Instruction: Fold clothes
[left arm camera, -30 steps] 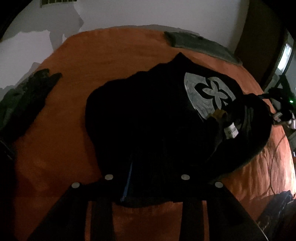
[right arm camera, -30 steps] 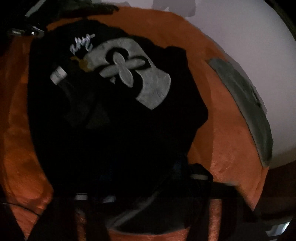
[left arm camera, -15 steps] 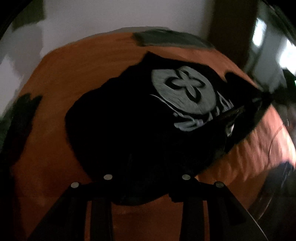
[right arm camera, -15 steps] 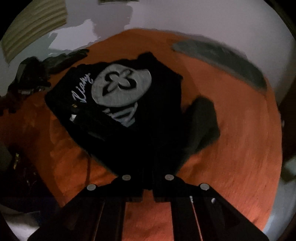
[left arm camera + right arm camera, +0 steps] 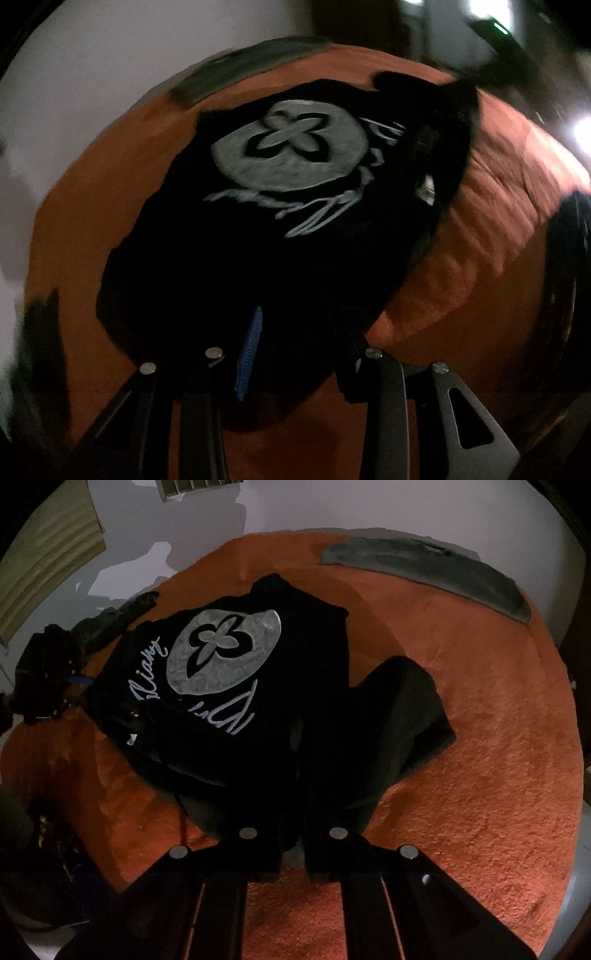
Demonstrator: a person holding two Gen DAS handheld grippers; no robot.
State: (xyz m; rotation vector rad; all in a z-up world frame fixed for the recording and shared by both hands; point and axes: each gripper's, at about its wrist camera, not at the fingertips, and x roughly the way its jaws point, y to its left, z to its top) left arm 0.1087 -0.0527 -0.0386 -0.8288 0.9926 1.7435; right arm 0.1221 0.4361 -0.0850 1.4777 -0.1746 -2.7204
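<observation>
Both claws engaged: black shirt [image 5: 258, 709] hem pinched shut by right claw [image 5: 291, 849]; left claw [image 5: 291, 365] parted around near edge, for spreading flat on orange bed [image 5: 461, 738].

Orange fuzzy bed cover [image 5: 461, 738] underneath it all. Black printed shirt [image 5: 258, 701] spread over its middle, grey cloth [image 5: 424, 568] at the far edge beyond that shirt.
</observation>
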